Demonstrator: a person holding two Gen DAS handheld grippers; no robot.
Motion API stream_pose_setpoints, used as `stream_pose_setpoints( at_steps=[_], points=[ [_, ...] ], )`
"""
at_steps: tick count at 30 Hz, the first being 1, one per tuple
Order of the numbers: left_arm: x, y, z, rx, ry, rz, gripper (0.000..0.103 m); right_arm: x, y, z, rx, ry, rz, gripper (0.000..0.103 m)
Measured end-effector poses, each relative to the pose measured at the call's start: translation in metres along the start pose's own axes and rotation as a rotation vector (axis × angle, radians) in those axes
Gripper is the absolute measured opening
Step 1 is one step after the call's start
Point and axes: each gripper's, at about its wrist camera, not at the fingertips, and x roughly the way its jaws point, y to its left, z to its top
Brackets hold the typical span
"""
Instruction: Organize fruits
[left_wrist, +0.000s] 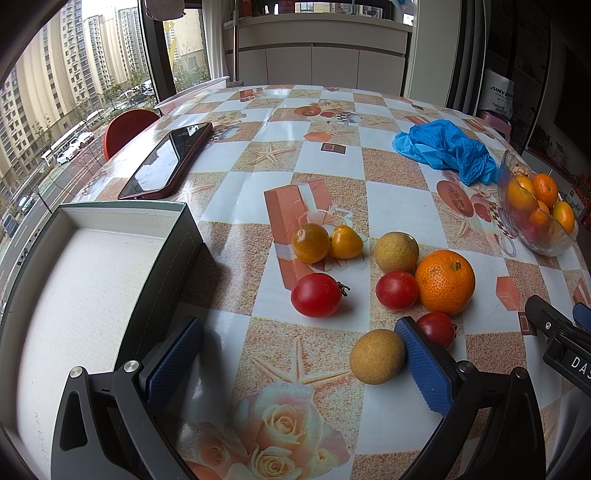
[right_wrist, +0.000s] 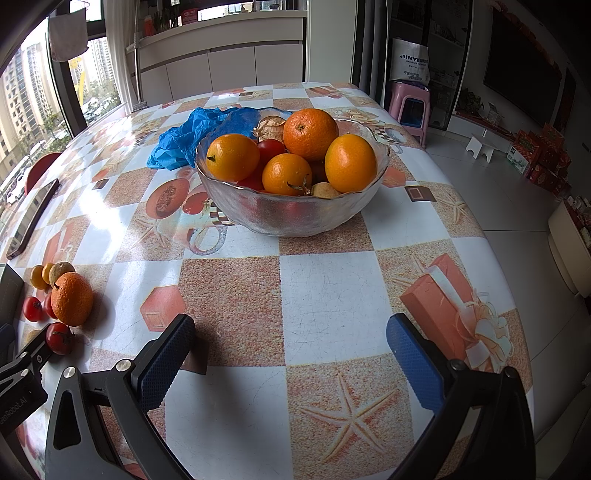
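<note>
Loose fruits lie on the patterned table: a tangerine (left_wrist: 445, 281), three red tomatoes (left_wrist: 316, 295), two yellow tomatoes (left_wrist: 310, 243) and two tan round fruits (left_wrist: 376, 356). My left gripper (left_wrist: 297, 341) is open and empty; its right finger touches the near tan fruit. An empty white-lined box (left_wrist: 74, 295) sits at its left. A glass bowl (right_wrist: 291, 210) holds several oranges (right_wrist: 310, 129) and tomatoes. My right gripper (right_wrist: 291, 347) is open and empty, short of the bowl. The loose tangerine (right_wrist: 72, 299) shows at its far left.
A phone in a red case (left_wrist: 168, 160) lies beyond the box. A crumpled blue plastic bag (left_wrist: 448, 151) lies behind the bowl. The right gripper's body (left_wrist: 557, 332) shows at the right edge. A red chair (left_wrist: 127, 127) and pink stool (right_wrist: 410, 107) stand beside the table.
</note>
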Motion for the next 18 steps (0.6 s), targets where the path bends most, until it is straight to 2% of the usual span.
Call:
stream_pose_setpoints(
  at_steps=[18],
  points=[
    [0.0002, 0.0006, -0.0001, 0.003, -0.001, 0.004, 0.103, 0.0002, -0.0001, 0.0, 0.0, 0.0, 0.0, 0.103]
  ],
)
